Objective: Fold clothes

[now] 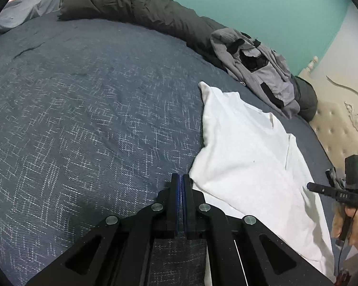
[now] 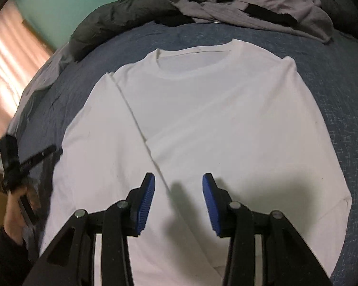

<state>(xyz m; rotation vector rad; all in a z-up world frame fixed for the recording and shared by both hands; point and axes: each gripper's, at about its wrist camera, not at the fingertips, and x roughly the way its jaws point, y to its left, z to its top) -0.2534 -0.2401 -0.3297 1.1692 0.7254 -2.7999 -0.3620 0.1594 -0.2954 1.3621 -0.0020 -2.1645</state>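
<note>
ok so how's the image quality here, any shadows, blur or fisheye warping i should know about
Right wrist view: the open right gripper casts hard dark shadows onto the white cotton t-shirt; the left gripper at the frame's left edge is motion-blurred; the pink curtain is overexposed. Left wrist view: the shut left gripper is sharp; the flat blue patterned bedspread bulges dome-like.

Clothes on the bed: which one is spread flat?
The white T-shirt, smoothed out with one side folded in. The grey garment behind it lies crumpled in a heap.
</note>
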